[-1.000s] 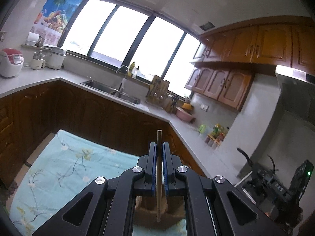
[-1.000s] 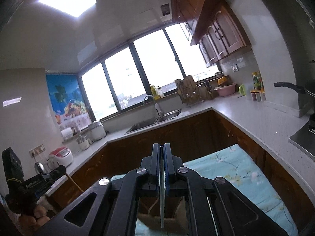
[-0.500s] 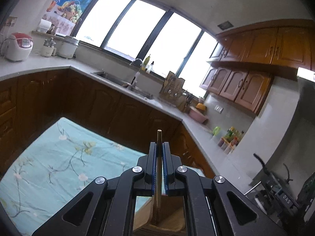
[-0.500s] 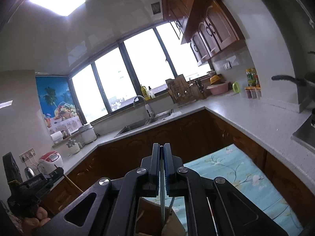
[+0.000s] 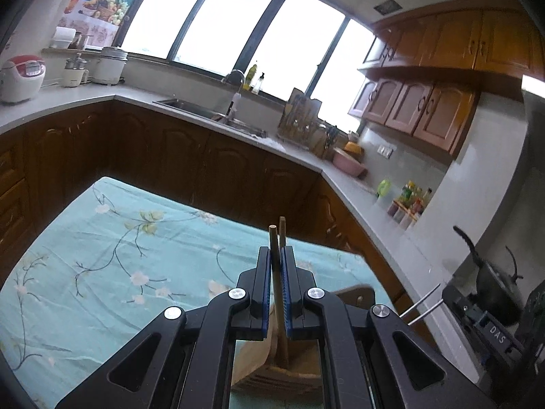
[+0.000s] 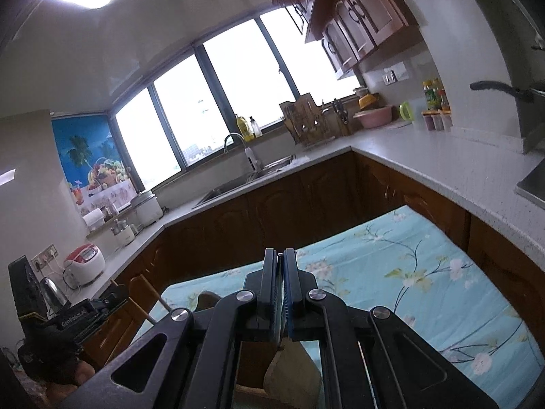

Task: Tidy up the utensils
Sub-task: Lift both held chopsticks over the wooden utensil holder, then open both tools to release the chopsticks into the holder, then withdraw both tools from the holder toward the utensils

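The tablecloth [image 5: 102, 255] is pale turquoise, printed with dark twigs and white blossoms. Both black tongs, left [image 5: 276, 262] and right [image 6: 281, 266], have blue pads. Pale wooden chopsticks [image 5: 277, 238]; dark brown cabinets [image 5: 170, 156]; grey worktop [image 6: 442, 163]; a pink basin [image 5: 347, 167], probably plastic.

Floral cloth [image 5: 102, 255] on tabletop. Grey counter [image 6: 425, 156] over dark cabinets [image 5: 170, 156]. Sink [image 5: 190, 107] with tap [image 6: 235, 141] below windows [image 5: 238, 24]. Rice cooker [image 5: 22, 76], pink bowl [image 6: 374, 116], spice jars [image 5: 408, 201], fruit poster [image 6: 92, 167].
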{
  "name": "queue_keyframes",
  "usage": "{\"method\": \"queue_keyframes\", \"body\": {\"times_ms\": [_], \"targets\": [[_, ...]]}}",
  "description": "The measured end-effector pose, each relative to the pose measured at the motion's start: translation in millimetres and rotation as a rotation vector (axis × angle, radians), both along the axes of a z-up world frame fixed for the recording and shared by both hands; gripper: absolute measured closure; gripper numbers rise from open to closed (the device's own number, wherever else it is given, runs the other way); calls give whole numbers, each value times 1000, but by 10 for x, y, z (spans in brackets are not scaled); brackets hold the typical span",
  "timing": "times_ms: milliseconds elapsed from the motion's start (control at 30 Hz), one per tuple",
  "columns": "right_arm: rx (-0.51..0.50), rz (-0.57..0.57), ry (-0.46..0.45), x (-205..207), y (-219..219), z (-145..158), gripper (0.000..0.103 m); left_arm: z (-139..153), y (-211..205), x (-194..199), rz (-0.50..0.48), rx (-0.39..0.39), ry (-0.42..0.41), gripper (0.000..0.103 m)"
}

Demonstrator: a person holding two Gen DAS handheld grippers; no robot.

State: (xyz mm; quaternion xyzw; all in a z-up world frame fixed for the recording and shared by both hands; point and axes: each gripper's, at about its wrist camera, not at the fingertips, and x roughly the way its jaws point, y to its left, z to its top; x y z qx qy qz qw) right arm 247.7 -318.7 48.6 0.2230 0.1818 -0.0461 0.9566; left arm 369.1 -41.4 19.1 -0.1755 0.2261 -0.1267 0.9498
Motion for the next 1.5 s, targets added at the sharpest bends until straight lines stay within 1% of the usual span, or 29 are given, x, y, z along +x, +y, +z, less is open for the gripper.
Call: {"method": "queue_keyframes", "body": {"times_ms": [67, 100, 200, 300, 367, 500, 567, 600, 633, 667, 700, 767, 800, 833, 867, 933, 967, 1000, 1033, 1100, 1367, 1433, 1500], "targets": [[2, 6, 12, 19, 3, -25, 99, 10, 27, -20, -14, 10, 11, 99], [3, 9, 17, 24, 9, -35, 99, 20, 31, -20, 2, 13, 0, 99], [10, 12, 20, 19, 1, -26, 99, 50, 57, -36, -3, 32, 2, 98], [11, 17, 26, 19, 14, -13, 99, 101, 85, -19, -8, 31, 4, 98], [17, 23, 31, 25, 20, -17, 95, 110, 93, -1, -12, 32, 9, 98], [32, 30, 45, 46, 19, -56, 94, 130, 106, 28, -18, 39, 14, 98], [32, 31, 45, 42, 25, -58, 94, 108, 108, 32, -17, 41, 19, 95], [31, 32, 45, 42, 29, -56, 94, 104, 114, 38, -16, 40, 25, 92], [32, 33, 47, 40, 30, -55, 93, 92, 108, 35, -14, 37, 30, 86], [30, 28, 50, 38, 33, -54, 92, 70, 87, 18, -9, 36, 33, 83], [31, 27, 51, 34, 30, -49, 88, 68, 92, 11, -5, 35, 33, 82], [39, 24, 48, 14, 20, -48, 71, 78, 106, -9, -4, 33, 34, 81], [43, 22, 42, -5, 13, -45, 52, 80, 105, -23, -6, 31, 36, 79], [42, 17, 39, -19, 8, -45, 42, 89, 112, -42, -5, 33, 38, 74], [39, 10, 36, -35, 1, -42, 40, 77, 107, -64, -4, 34, 38, 71], [45, 3, 39, -56, -10, -43, 33, 93, 125, -121, -1, 32, 37, 54], [56, 6, 39, -66, -22, -50, 29, 91, 124, -143, 2, 30, 36, 49], [67, 9, 39, -82, -28, -59, 23, 102, 141, -181, 9, 24, 33, 41], [68, 7, 38, -100, -27, -62, 20, 114, 155, -220, 16, 23, 31, 35], [63, 4, 42, -134, -31, -64, 16, 121, 174, -299, 22, 28, 27, 30], [49, 15, 68, -343, 56, -95, 6, 144, 255, -683, 37, 52, 42, 20], [55, 28, 74, -394, 88, -112, 5, 158, 271, -808, 46, 58, 41, 13], [61, 40, 81, -452, 121, -124, 2, 186, 280, -936, 50, 69, 29, 12]]}}
